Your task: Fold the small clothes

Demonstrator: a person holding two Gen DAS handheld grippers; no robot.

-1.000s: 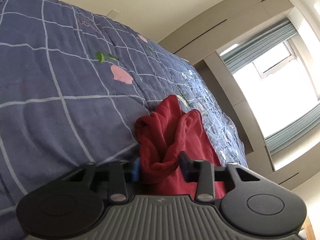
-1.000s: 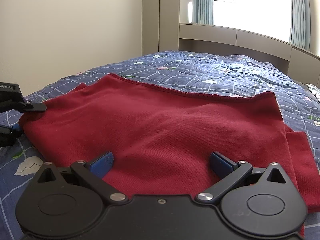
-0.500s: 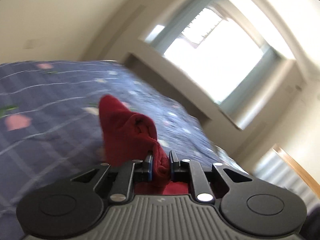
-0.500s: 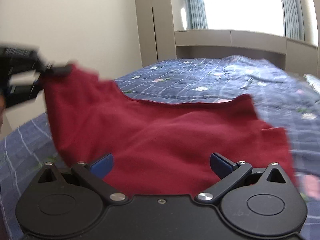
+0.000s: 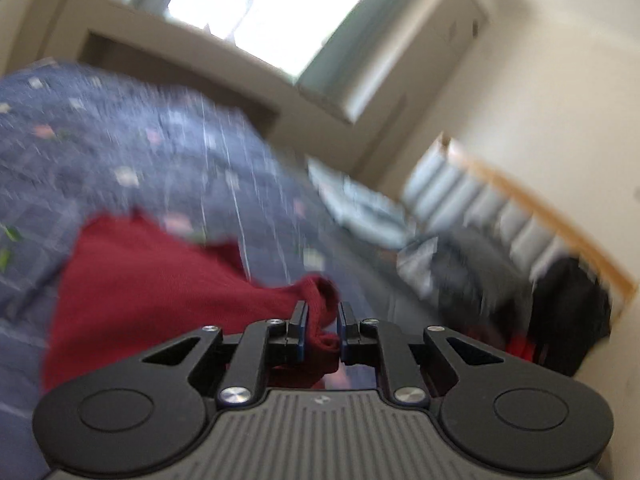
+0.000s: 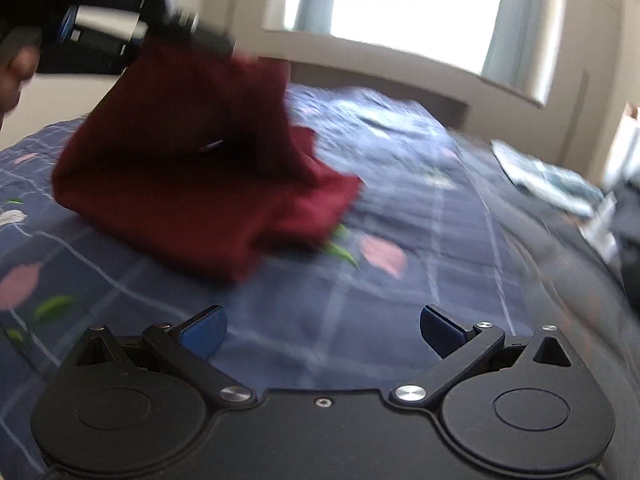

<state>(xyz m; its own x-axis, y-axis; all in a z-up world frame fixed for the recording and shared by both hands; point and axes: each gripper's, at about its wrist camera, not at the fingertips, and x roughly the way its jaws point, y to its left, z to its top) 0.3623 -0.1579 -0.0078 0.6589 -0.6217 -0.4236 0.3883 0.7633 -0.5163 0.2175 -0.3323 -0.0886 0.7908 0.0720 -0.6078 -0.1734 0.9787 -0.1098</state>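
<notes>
A dark red garment (image 5: 152, 280) lies on the blue patterned bedspread (image 5: 120, 160). My left gripper (image 5: 320, 320) is shut on a bunched edge of it. In the right wrist view the left gripper (image 6: 200, 36) is high at the upper left and holds the garment (image 6: 192, 168) up by that edge, so it hangs doubled over the part on the bed. My right gripper (image 6: 320, 328) is open and empty, low over the bedspread (image 6: 400, 312), in front of and to the right of the garment. Both views are blurred.
A window (image 6: 412, 4) and a beige ledge (image 6: 400, 76) are behind the bed. Light blue cloth (image 6: 552, 180) lies at the bed's far right. In the left wrist view a black bag (image 5: 568, 312) stands by a padded headboard (image 5: 500, 208).
My left gripper closed on the garment's edge, lifted it and carried it over to the right. My right gripper drew back off the garment, toward the right.
</notes>
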